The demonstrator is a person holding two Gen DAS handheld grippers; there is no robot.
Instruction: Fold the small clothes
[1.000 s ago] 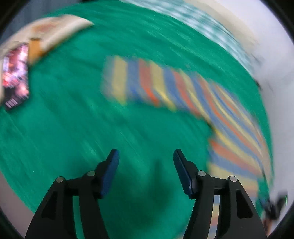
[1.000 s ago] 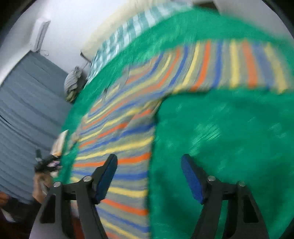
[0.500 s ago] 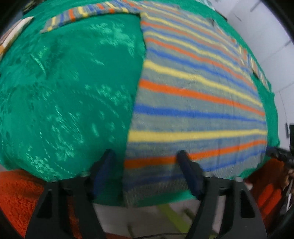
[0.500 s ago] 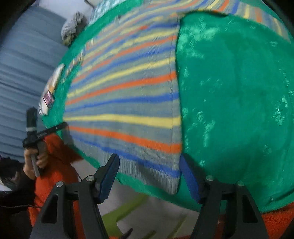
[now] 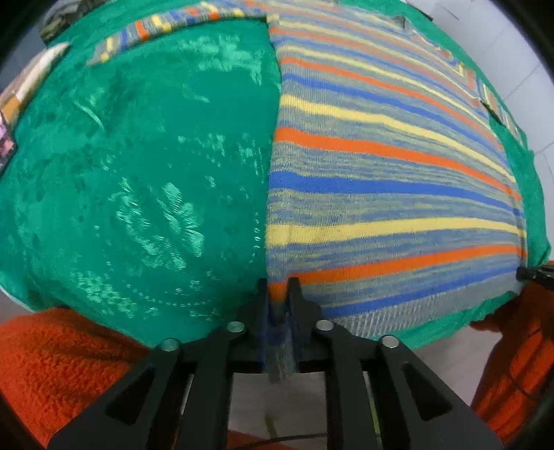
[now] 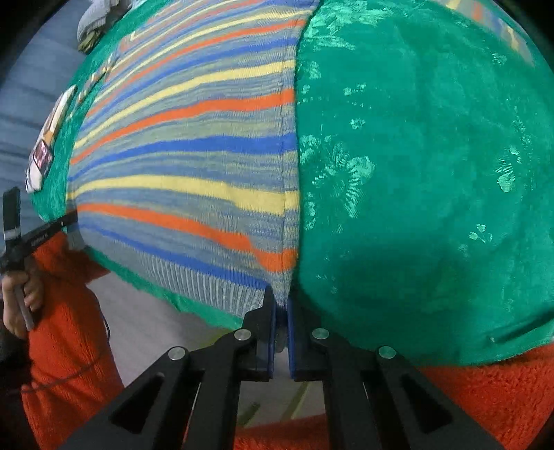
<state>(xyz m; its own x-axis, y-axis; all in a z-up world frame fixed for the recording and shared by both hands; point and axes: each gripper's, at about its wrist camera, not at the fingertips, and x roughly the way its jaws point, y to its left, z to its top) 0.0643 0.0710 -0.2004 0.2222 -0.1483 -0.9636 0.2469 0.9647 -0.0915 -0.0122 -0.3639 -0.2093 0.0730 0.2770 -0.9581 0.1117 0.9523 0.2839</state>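
A striped knit sweater [image 5: 381, 166] is lying flat on a green patterned cloth [image 5: 138, 180] that is covering the desk, filling the right half of the left wrist view and the upper left of the right wrist view. The left gripper [image 5: 278, 294] is pinching the sweater's ribbed hem corner at the bottom centre of its frame, its fingers drawn nearly together with knit fabric bunching between them. The right gripper [image 6: 281, 301] is likewise clamping narrowly on the opposite hem corner, at the bottom centre of its own frame, right where the sweater's side seam is meeting the green cloth. One sleeve [image 5: 166, 27] is stretching toward the upper left of the left wrist view. An orange fleece sleeve [image 6: 62, 329], probably the person's, is showing at the lower left of the right wrist view.
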